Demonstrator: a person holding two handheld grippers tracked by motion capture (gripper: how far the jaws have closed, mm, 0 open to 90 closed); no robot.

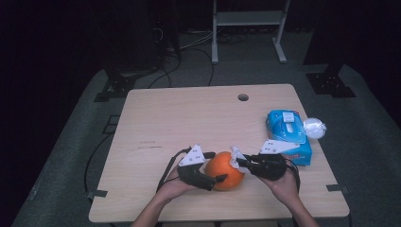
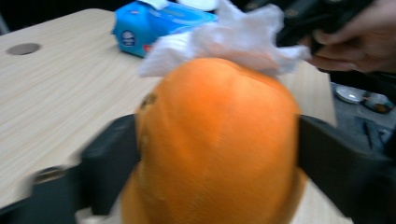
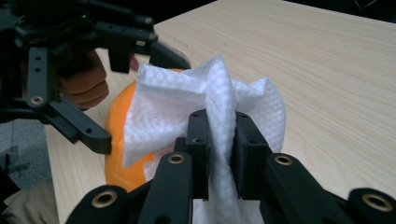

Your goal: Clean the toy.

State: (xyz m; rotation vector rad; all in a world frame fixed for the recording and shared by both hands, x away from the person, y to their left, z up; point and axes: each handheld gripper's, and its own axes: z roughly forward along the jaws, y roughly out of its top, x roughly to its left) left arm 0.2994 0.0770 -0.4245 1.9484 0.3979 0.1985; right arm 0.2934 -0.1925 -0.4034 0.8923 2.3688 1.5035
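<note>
My left gripper [image 1: 215, 167] straddles the smooth, round orange [image 1: 225, 170], jaws spread either side; my right gripper [image 3: 219, 140] pinches a crinkled, dimpled white paper towel [image 3: 187, 100] against its skin.

We judged the place to be a lab or recording studio. A plain wooden table [image 1: 198, 118] with a cable hole [image 1: 243, 97] stood on grey carpet [image 1: 373, 156]. Black surroundings enclosed it, cables [image 1: 189, 45] ran across the floor, black stand bases [image 1: 329, 82] flanked the table, and a white frame [image 1: 248, 21] stood behind.
</note>
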